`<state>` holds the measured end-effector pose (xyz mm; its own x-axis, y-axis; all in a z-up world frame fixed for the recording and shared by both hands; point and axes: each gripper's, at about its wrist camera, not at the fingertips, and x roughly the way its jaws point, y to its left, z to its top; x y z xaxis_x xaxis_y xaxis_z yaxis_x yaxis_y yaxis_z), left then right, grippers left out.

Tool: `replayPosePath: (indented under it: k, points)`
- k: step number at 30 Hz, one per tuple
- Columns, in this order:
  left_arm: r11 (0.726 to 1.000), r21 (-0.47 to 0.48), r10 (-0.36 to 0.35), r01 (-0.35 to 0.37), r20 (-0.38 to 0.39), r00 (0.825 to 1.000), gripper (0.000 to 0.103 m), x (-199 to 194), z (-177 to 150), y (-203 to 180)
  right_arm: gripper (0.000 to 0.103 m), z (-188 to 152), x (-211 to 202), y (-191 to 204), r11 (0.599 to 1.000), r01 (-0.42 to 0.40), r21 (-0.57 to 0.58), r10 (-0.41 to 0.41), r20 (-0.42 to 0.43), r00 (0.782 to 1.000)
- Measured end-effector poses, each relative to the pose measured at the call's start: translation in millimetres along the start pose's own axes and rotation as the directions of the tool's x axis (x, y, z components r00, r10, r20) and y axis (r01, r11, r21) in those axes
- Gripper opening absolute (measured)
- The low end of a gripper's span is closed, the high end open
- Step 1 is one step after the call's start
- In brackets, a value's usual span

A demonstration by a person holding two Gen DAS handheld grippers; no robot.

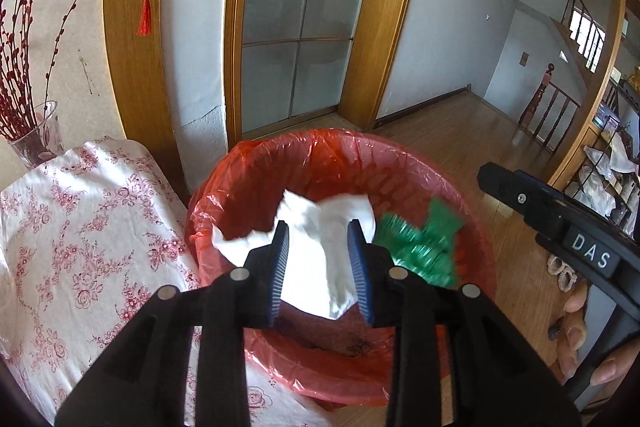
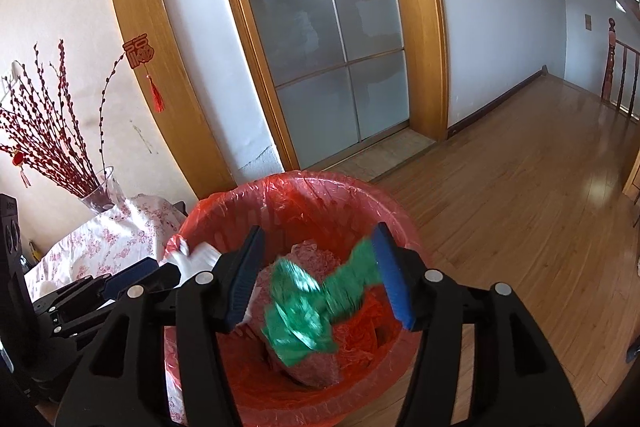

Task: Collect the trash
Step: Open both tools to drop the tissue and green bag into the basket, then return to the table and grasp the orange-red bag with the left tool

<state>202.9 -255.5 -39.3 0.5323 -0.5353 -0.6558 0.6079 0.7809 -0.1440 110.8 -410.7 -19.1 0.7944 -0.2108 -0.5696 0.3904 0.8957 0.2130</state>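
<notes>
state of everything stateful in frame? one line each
left gripper: open, jaws spread over the bin, white tissue between them
right gripper: open, over the bin
white tissue: crumpled, between the left jaws, grip contact unclear
green wrapper: crumpled, motion-blurred, over the bin opening
trash bin: red liner fitted, trash inside
glass door: closed
</notes>
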Motion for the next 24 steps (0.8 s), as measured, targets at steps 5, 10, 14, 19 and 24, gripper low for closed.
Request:
replayPosePath:
  k: [5, 10, 14, 19, 24]
  points:
    - [0.999, -0.019, 0.047, -0.047, 0.009, 0.999, 0.042, -8, -6, 13, 0.059, -3, -6, -5, 1.0, 0.03, -0.001, -0.03, 0.011, 0.999]
    - [0.992, -0.049, 0.121, -0.119, 0.043, 0.992, 0.046, -31, -14, 35, 0.059, -9, -12, -6, 0.998, 0.059, -0.026, -0.059, 0.012, 0.998]
    - [0.978, -0.067, 0.203, -0.198, 0.077, 0.976, 0.049, -55, -22, 51, 0.059, -13, -14, 2, 0.997, 0.056, -0.047, -0.056, 0.01, 0.998]
    - [0.947, -0.099, 0.315, -0.305, 0.116, 0.942, 0.053, -90, -37, 78, 0.059, -20, -12, 23, 0.995, 0.026, -0.093, -0.026, -0.004, 1.0]
    - [0.893, -0.164, 0.442, -0.42, 0.14, 0.886, 0.054, -129, -55, 114, 0.059, -29, -11, 52, 0.99, -0.017, -0.139, 0.015, -0.018, 1.0]
